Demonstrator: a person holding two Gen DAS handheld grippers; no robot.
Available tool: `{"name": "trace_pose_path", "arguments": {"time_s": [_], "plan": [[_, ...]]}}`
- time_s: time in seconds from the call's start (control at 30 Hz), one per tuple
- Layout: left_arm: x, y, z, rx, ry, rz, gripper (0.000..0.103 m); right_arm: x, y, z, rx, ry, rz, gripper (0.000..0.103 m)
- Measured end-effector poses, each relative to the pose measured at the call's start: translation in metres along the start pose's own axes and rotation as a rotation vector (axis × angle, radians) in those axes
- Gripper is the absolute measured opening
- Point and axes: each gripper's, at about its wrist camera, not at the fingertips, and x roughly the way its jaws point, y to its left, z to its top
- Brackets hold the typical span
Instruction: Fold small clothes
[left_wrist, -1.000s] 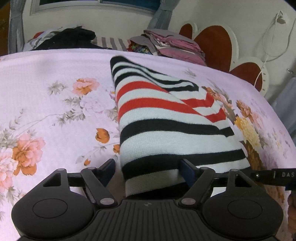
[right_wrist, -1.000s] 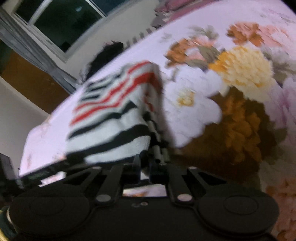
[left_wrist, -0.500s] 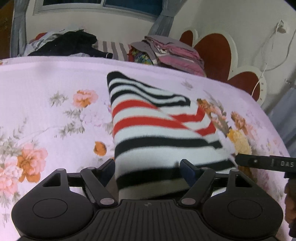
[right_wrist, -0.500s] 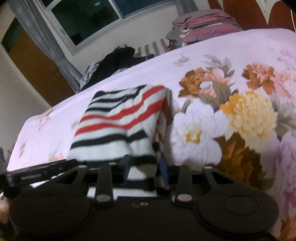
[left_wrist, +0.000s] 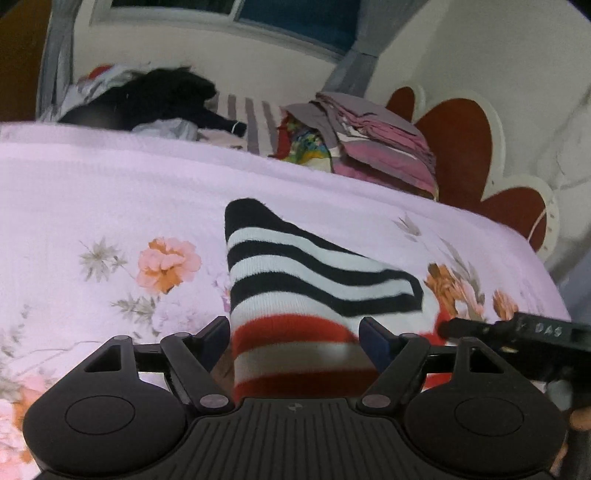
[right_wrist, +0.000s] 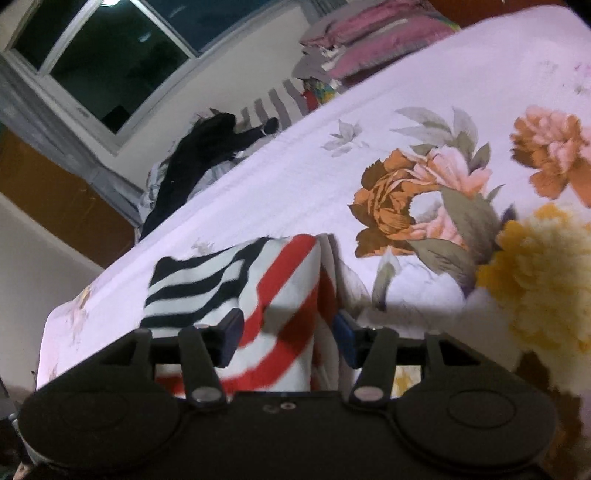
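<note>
Left hand-held gripper (left_wrist: 295, 341): jaws spread wide, astride the striped garment's near end, pads not clearly pressing.
Right hand-held gripper (right_wrist: 286, 338): jaws opening, garment's red-striped edge between the pads, no squeeze visible.
Striped garment (left_wrist: 295, 277): folded, black, white and red bands, flat on the bed, running away from both grippers.
Bed (left_wrist: 110, 192): pink floral cover, bare around the garment.
Folded pile (left_wrist: 376, 147): pink and grey cloths, far edge.
Black clothes (left_wrist: 159, 96): heaped far left, under the window.
</note>
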Motion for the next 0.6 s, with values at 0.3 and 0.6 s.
{"name": "trace_pose_path", "arguments": {"time_s": [0.3,0.6], "plan": [[0.042,0.008,0.007,-0.023,0.043,0.014,0.076,0.022,0.019,0.007,-0.150,-0.033,-0.046,0.020],[0.062,0.009,0.002,0.019,0.046,0.037,0.070,0.037,0.013,0.006,-0.160,-0.042,-0.152,0.014]]}}
